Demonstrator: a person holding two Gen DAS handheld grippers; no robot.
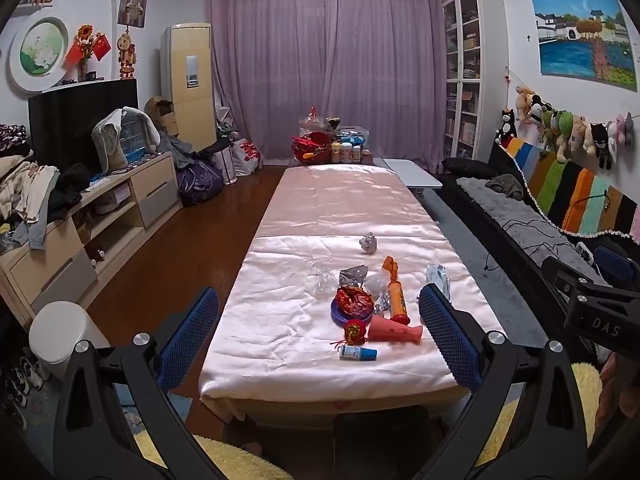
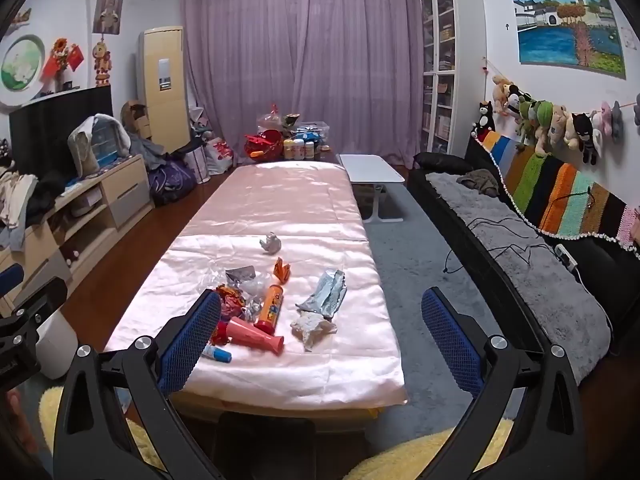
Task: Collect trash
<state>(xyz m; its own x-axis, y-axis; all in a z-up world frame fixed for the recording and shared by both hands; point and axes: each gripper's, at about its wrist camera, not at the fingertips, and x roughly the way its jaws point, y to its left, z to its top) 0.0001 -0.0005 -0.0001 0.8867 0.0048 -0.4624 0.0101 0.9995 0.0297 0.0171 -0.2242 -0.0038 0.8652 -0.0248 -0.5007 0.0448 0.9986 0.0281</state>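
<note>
Blue-capped tube (image 2: 216, 353) half hidden behind right hand-held gripper (image 2: 320, 316) finger

Glossy satin cloth (image 1: 320, 208) is covering the table; on it, crinkled silver foil wrapper (image 2: 326, 294) is glinting beside crumpled matt paper (image 2: 310, 328).

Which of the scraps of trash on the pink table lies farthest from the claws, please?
The small crumpled silver-grey wad, alone beyond the cloth's fold line. The orange wrapper, the silver foil bag and the crumpled white paper all lie nearer.
</note>
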